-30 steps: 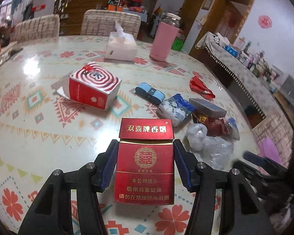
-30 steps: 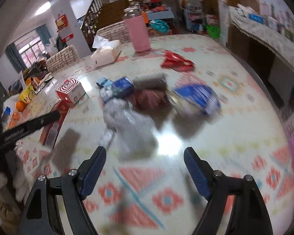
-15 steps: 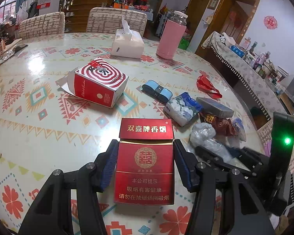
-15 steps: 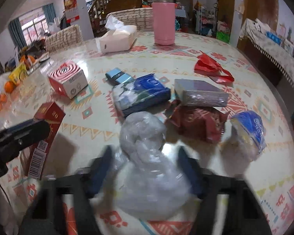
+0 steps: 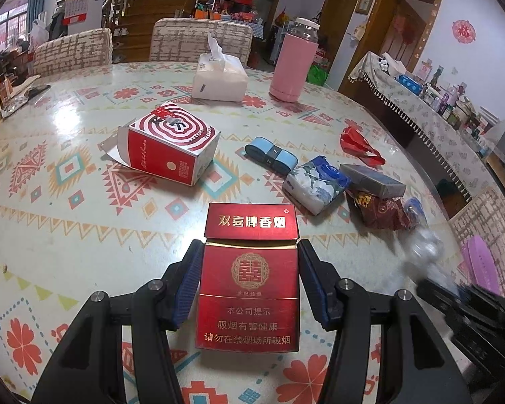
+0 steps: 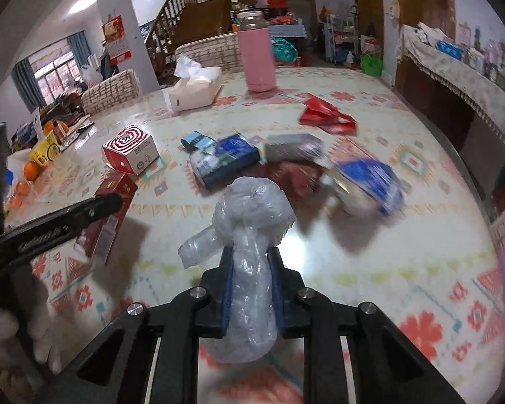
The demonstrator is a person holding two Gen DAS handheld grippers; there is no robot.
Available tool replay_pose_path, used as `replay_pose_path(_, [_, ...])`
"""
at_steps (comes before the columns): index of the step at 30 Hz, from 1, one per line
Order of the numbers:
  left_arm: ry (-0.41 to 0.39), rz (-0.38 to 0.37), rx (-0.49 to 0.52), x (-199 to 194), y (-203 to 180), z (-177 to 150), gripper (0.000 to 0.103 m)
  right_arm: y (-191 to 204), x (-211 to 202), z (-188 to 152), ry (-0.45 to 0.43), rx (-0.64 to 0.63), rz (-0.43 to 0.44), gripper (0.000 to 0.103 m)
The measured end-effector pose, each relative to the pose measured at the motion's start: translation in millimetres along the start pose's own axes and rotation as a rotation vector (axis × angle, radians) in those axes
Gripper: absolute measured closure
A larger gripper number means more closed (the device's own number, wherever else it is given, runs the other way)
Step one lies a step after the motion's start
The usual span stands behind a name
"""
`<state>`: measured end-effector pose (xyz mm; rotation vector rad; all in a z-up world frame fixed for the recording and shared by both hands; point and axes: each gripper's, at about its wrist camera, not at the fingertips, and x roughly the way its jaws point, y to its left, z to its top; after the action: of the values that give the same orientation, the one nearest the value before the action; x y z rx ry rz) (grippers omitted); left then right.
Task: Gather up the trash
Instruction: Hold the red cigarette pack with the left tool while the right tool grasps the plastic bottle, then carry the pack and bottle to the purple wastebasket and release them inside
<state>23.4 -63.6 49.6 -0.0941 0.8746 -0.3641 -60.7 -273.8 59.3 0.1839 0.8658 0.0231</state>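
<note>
A red cigarette pack [image 5: 249,289] sits gripped between the blue pads of my left gripper [image 5: 249,269], just above the patterned table [image 5: 67,235]. My right gripper [image 6: 250,269] is shut on a crumpled clear plastic bag [image 6: 252,208], whose knotted top sticks out beyond the fingertips. In the left wrist view that bag [image 5: 420,249] is a blur at the right. More trash lies beyond: a red-and-white spiral box [image 5: 170,144], a blue roll [image 5: 271,156], a blue tissue pack [image 5: 314,183], a grey box [image 5: 371,183], a dark red wrapper [image 5: 382,213] and a red bag [image 5: 360,143].
A tissue box [image 5: 218,79] and a pink bottle [image 5: 294,64] stand at the far side, with chairs [image 5: 198,38] behind them. A blue-and-white packet [image 6: 370,185] lies right of the wrapper. Oranges [image 6: 30,170] and clutter sit at the far left. The table edge [image 6: 481,202] curves along the right.
My right gripper went from wide open to shut on the clear plastic bag, and the bag has come off its spot beside the wrapper. The left gripper and cigarette pack stayed put.
</note>
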Motion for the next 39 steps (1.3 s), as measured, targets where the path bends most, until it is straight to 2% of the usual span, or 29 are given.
replay_pose_path(8, [0.004, 0.028, 0.026, 6, -5, -3, 0.048, -31, -46, -40, -0.033, 0.071, -0.027, 0.082])
replay_pose_path(13, [0.009, 0.044, 0.053, 9, -13, -8, 0.048, -59, -75, -61, -0.067, 0.158, -0.029, 0.082])
replay_pose_path(19, [0.042, 0.039, 0.071, 11, -24, -12, 0.048, -88, -92, -78, -0.089, 0.237, -0.036, 0.082])
replay_pose_path(26, [0.039, -0.052, 0.091, -23, -50, -23, 0.048, -119, -108, -92, -0.116, 0.299, -0.042, 0.081])
replay_pose_path(39, [0.033, -0.153, 0.279, -53, -145, -43, 0.048, -159, -124, -109, -0.158, 0.371, -0.043, 0.081])
